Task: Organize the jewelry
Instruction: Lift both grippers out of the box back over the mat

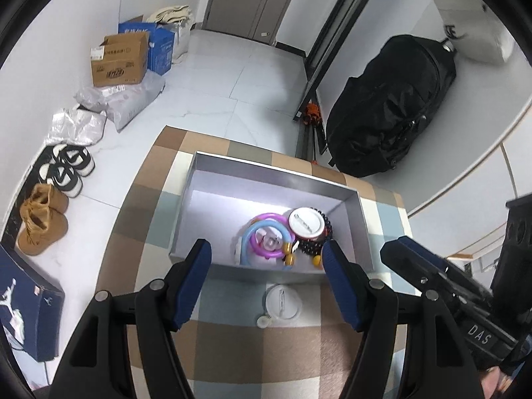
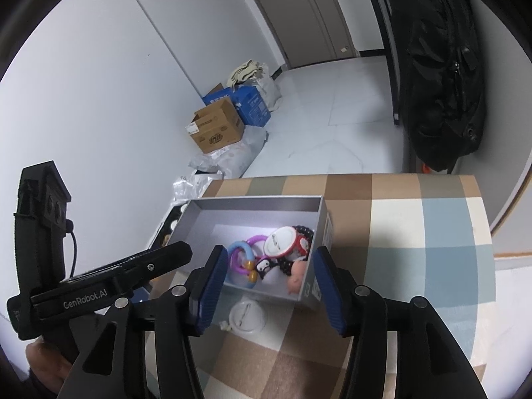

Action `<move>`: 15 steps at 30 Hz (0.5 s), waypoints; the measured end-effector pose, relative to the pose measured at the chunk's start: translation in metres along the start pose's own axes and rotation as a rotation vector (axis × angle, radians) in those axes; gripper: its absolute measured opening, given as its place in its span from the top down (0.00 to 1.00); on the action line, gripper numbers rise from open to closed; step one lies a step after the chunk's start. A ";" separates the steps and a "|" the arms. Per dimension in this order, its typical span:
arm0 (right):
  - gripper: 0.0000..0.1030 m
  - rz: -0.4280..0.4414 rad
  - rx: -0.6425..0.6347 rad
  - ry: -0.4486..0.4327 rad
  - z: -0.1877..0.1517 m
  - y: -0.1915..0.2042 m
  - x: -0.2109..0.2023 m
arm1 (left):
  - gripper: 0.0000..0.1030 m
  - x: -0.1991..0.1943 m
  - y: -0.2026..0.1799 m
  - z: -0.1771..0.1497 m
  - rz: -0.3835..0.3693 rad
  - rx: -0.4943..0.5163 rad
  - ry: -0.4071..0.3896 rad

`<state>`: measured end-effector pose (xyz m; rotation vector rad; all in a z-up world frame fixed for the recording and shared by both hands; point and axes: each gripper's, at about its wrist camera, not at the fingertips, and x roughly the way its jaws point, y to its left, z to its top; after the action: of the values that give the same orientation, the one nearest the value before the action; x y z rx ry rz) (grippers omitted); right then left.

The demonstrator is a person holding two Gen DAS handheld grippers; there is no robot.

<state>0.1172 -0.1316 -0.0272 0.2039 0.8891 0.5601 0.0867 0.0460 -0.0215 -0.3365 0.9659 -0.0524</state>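
A grey open box point(image 1: 206, 183) point(image 2: 316, 226) sits on a checked cloth. In it lie pink and blue plastic rings point(image 1: 262, 236) point(image 2: 239, 252), a round white badge point(image 1: 306, 224) point(image 2: 279, 241), a dark beaded bracelet point(image 1: 312, 246) and small charms point(image 2: 296, 276). A second white round badge point(image 1: 282, 304) point(image 2: 247, 317) lies on the cloth just in front of the box. My left gripper point(image 1: 267, 279) is open and empty above that badge. My right gripper point(image 2: 266, 286) is open and empty over the box's near right corner.
The checked cloth point(image 1: 266, 349) point(image 2: 415, 266) covers a small table. On the floor are cardboard boxes point(image 1: 119, 60) point(image 2: 216, 129), shoes point(image 1: 66, 169), boots point(image 1: 40, 222) and a black bag point(image 1: 392, 106) point(image 2: 439, 66).
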 end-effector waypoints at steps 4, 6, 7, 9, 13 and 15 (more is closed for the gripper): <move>0.37 -0.010 -0.025 0.003 -0.005 0.005 -0.005 | 0.36 -0.003 0.002 -0.009 0.018 0.027 -0.003; 0.31 -0.016 -0.034 0.000 -0.008 0.007 -0.008 | 0.24 -0.004 0.004 -0.014 0.033 0.033 -0.005; 0.28 -0.014 -0.034 -0.002 -0.010 0.007 -0.009 | 0.24 -0.005 0.006 -0.017 0.038 0.035 -0.011; 0.20 -0.016 -0.034 -0.007 -0.014 0.006 -0.012 | 0.24 -0.004 0.008 -0.021 0.036 0.039 -0.006; 0.15 -0.035 -0.043 -0.007 -0.021 0.005 -0.015 | 0.23 0.005 0.011 -0.029 0.044 0.050 0.026; 0.10 -0.057 -0.047 -0.006 -0.023 0.004 -0.016 | 0.23 0.011 0.012 -0.034 0.040 0.060 0.052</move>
<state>0.0898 -0.1384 -0.0296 0.1366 0.8724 0.5264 0.0642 0.0465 -0.0518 -0.2613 1.0202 -0.0544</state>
